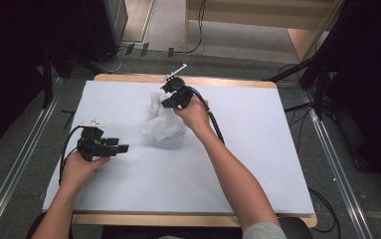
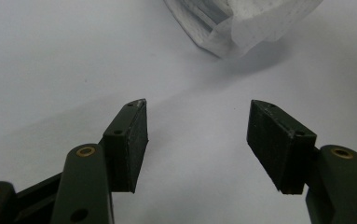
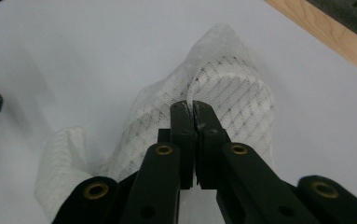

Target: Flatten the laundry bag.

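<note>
Pinching the white cloth (image 3: 241, 93) tight, R gripper (image 3: 193, 106) has its jaws clamped together on a raised fold, fabric caught between the pads. Cloth (image 1: 162, 122) sits crumpled mid-table, towards the far edge of the white sheet (image 1: 257, 164), top pulled up at the gripper (image 1: 170, 97). L gripper (image 1: 123, 148) rests near the sheet's left side, jaws wide apart w/ nothing between, just short of the cloth.

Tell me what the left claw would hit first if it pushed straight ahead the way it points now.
Probably the white cloth. The left claw, open, aims across the bare white table cover toward the cloth's near edge, slightly right of center; depth is unclear.
</note>
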`<state>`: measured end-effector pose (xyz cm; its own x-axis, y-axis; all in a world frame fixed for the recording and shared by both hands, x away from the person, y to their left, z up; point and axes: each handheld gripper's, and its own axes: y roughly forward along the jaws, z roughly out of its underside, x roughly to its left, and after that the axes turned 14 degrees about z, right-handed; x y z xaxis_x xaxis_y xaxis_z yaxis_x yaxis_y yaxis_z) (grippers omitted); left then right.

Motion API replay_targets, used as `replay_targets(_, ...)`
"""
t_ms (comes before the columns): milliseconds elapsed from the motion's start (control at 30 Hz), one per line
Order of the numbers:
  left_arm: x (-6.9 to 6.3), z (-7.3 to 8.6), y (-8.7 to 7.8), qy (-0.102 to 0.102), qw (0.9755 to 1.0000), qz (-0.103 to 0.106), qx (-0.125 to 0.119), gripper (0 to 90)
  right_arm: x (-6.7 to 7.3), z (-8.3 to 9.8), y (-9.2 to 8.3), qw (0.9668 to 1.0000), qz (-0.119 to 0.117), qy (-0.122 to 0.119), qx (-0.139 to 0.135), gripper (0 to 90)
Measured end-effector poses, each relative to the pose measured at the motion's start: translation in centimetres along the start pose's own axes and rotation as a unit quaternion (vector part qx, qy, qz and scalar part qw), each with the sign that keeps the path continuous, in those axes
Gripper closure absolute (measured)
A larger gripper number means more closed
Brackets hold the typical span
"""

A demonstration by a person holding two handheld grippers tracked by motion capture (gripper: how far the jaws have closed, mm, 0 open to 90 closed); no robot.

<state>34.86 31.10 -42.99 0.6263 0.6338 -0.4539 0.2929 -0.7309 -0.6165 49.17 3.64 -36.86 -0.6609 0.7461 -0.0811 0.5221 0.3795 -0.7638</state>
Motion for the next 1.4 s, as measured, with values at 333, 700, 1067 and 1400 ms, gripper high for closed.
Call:
replay_targets(333, -0.1, -0.1, 0.1, 0.003, 1.0000, -0.001, 0.001, 39.3, -0.3, 3.6, -4.0, 0.9975, -0.011, 0.010, -0.069, 89.2)
replay_targets(700, -0.3, -0.1, 0.2, 0.002, 1.0000, -0.001, 0.002, 39.7, -0.4, 8.6, -5.8, 0.9961, -0.025, 0.014, -0.083, 89.4)
replay_targets(1067, -0.5, -0.2, 0.5, -0.003, 1.0000, 0.004, -0.003, 40.5, -0.6, 12.9, -6.6, 0.9968, -0.041, 0.028, -0.062, 89.9)
replay_targets(1400, -0.8, -0.4, 0.6, -0.003, 0.9999, 0.012, -0.002, 43.1, -0.9, 16.4, -6.4, 0.9977, -0.040, 0.041, -0.037, 89.3)
